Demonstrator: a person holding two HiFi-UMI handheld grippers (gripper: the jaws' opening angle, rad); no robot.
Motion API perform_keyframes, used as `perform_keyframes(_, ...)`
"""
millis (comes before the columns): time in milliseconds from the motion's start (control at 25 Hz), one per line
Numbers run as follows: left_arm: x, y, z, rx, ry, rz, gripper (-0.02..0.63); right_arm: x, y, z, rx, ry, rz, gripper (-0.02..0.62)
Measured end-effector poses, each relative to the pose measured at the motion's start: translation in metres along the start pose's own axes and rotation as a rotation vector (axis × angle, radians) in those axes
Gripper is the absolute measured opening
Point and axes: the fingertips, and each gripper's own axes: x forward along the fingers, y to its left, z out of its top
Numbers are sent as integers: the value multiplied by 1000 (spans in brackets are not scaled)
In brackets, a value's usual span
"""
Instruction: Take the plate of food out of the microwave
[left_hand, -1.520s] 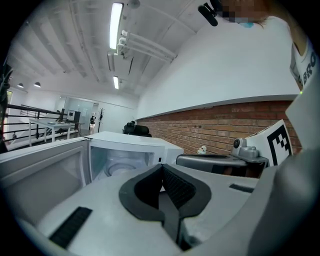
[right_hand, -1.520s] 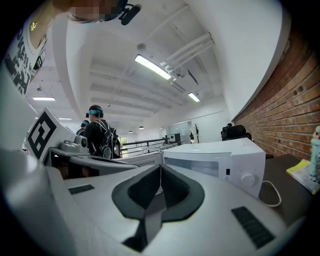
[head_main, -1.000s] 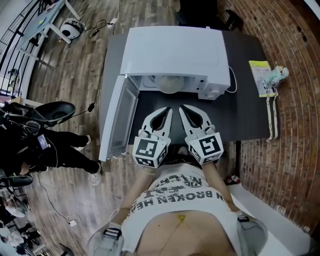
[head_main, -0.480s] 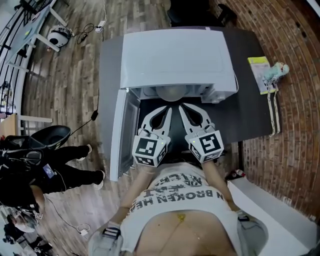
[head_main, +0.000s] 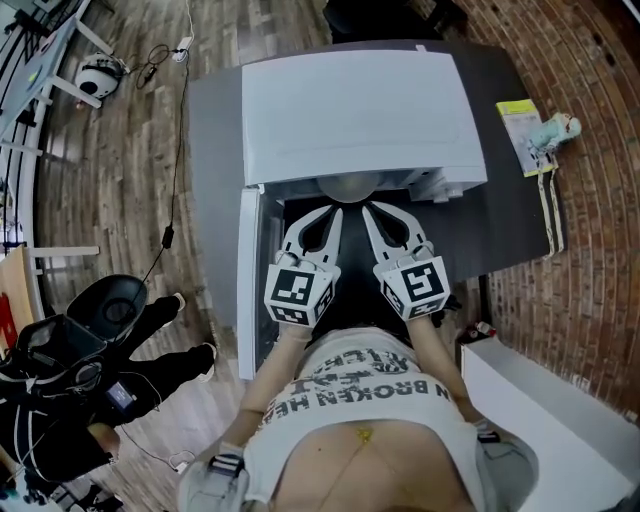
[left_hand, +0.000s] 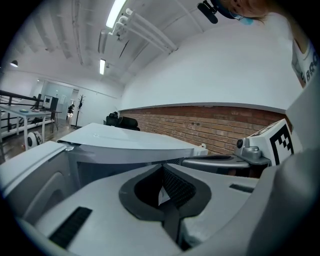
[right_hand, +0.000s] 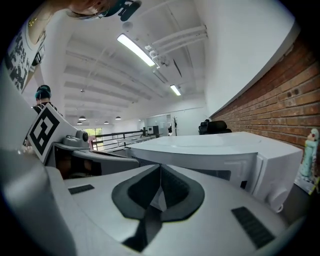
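Quickly: a dark worktop (head_main: 214, 130) carries a white microwave (head_main: 360, 112) with its door (head_main: 250, 290) swung open to the left. The person stands right at it, both hand-held grippers side by side and pointing into the cavity mouth. The left hand-held gripper (head_main: 337, 213) is clenched, jaws together on nothing. The right hand-held gripper (head_main: 366, 208) is the same, jaws pressed together and empty. The plate of food (head_main: 345, 187) sits inside the microwave, a pale rounded shape just past both gripper tips, untouched and partly hidden under the top. A yellow booklet (head_main: 517, 140) and a small toy (head_main: 556, 130) lie at the worktop's right edge.
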Motion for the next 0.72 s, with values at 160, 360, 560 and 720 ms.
perform_keyframes(160, 6, 5, -1, -7, 7, 19, 8, 2, -13, -2, 3, 21, -9, 9)
perform_keyframes(360, 15, 11, 0, -7, 12, 72, 8, 7, -30, -3, 7, 39, 22, 9)
perform_keyframes(560, 18, 16, 0, -8, 11, 122, 8, 12, -38, -6, 8, 59, 52, 9)
perform_keyframes(720, 22, 22, -5, -11, 16, 145, 8, 21, -41, -14, 16, 86, 72, 9)
